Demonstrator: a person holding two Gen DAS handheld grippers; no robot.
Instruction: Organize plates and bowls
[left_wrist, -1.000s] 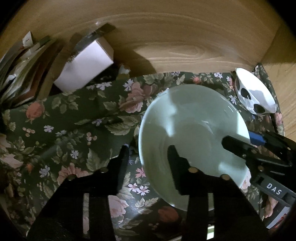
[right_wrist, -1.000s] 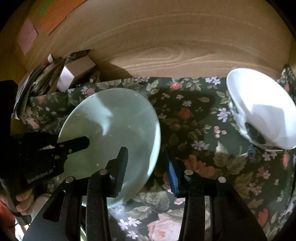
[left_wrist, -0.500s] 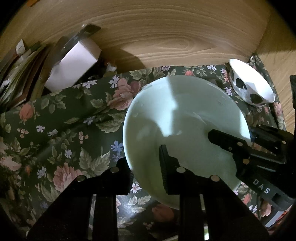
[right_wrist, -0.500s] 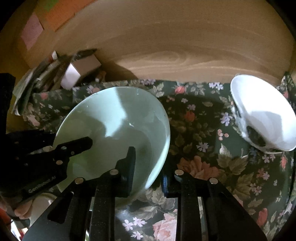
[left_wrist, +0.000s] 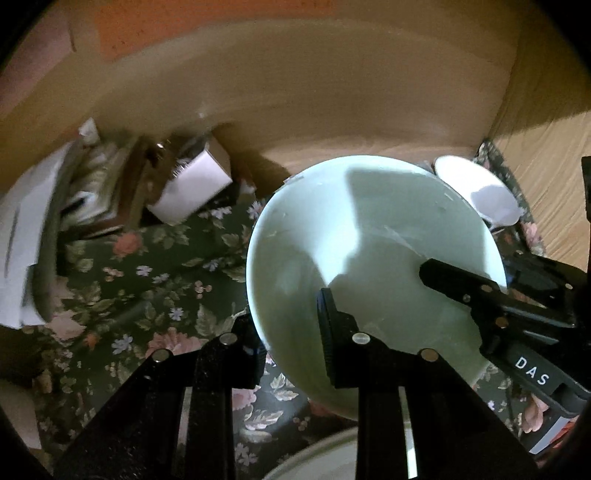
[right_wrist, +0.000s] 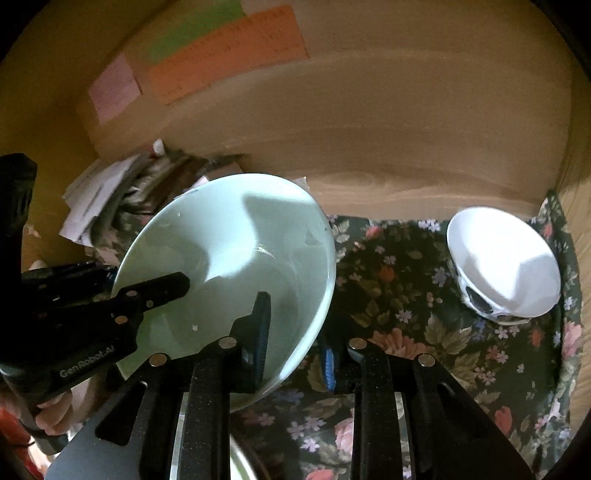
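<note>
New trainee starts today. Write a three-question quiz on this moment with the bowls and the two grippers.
1. True or false: both grippers pinch the rim of the green bowl.
2. Where is the white bowl?
A. inside the green bowl
B. on the flowered cloth, apart from it
C. in the left gripper
3. Fill in: each gripper has one finger ___ the green bowl and one outside.

Key:
1. True: the right gripper grips one side, the left gripper the other.
2. B
3. inside
</note>
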